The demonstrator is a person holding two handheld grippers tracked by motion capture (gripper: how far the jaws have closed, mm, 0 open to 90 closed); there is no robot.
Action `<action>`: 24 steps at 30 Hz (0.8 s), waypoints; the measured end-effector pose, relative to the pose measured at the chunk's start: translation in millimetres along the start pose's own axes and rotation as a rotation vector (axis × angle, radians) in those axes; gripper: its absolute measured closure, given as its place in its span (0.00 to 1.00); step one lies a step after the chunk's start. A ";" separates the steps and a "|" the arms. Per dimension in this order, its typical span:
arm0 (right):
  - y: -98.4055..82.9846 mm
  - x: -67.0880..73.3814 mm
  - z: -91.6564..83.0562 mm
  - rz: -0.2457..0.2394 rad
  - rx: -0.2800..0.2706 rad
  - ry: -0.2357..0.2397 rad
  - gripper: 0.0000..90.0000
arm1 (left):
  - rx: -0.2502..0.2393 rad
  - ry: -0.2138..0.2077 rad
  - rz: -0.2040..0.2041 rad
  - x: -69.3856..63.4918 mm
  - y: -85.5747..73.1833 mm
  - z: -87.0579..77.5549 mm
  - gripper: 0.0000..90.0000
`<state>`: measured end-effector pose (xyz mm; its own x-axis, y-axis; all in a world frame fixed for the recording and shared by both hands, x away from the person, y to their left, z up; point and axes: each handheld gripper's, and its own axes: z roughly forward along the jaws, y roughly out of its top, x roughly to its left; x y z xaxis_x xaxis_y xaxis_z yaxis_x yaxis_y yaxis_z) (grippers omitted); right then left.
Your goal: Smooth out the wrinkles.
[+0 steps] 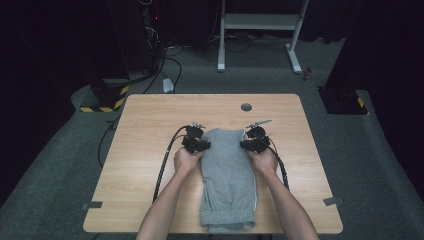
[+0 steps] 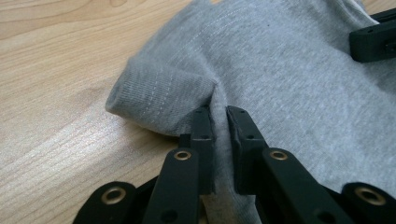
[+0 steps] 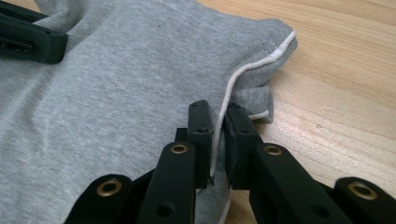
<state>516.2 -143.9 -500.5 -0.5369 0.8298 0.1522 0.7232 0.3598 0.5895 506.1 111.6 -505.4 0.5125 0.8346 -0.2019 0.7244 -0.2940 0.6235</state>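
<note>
Dark grey carpet surrounds a light wooden table (image 1: 150, 150) in the high view, with a white metal frame (image 1: 260, 22) standing at twelve o'clock behind it and a black-and-yellow striped base (image 1: 107, 97) at ten o'clock. A grey garment (image 1: 227, 175) lies lengthwise on the table, running from the centre toward six o'clock, its ribbed hem at the near edge. The left tongs (image 1: 202, 145) sit at the garment's nine o'clock side near its far end, the right tongs (image 1: 246, 145) at its three o'clock side, each held in a hand (image 1: 186, 160). A round hole (image 1: 246, 107) marks the table at twelve o'clock.

From the left gripper view, the left tongs (image 2: 219, 119) are closed on a pinched ridge of the grey garment (image 2: 289, 70), just beside a ribbed, rolled edge at ten o'clock. Part of the other tongs shows at two o'clock.

From the right gripper view, the right tongs (image 3: 218, 116) are clamped on the grey garment's (image 3: 116, 84) edge, with a white drawstring (image 3: 254, 65) running up between the jaws toward two o'clock. Bare table (image 3: 336, 93) lies at three o'clock.
</note>
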 end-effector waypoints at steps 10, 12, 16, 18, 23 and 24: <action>0.6 1.8 -11.1 -0.032 -0.030 0.006 0.92 | -0.044 -0.040 -0.005 3.9 1.4 -14.3 0.91; 1.1 3.2 -15.3 -0.038 -0.035 0.006 0.92 | -0.046 -0.045 0.003 4.5 2.1 -17.3 0.91; 3.3 4.0 -24.1 -0.057 -0.051 0.010 0.92 | -0.065 -0.072 -0.003 5.9 5.8 -25.8 0.91; 5.0 4.7 -28.5 -0.072 -0.055 0.006 0.92 | -0.078 -0.095 -0.008 5.5 9.4 -31.1 0.91; 10.7 8.0 -39.7 -0.092 -0.069 0.009 0.92 | -0.099 -0.109 0.006 2.9 17.4 -41.9 0.91; 11.4 7.3 -41.2 -0.098 -0.078 0.010 0.92 | -0.095 -0.103 0.011 3.1 19.2 -43.0 0.91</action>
<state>502.6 -151.3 -460.0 -0.6075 0.7882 0.0985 0.6318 0.4043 0.6614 501.7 128.6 -461.5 0.5688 0.7775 -0.2681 0.6741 -0.2539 0.6937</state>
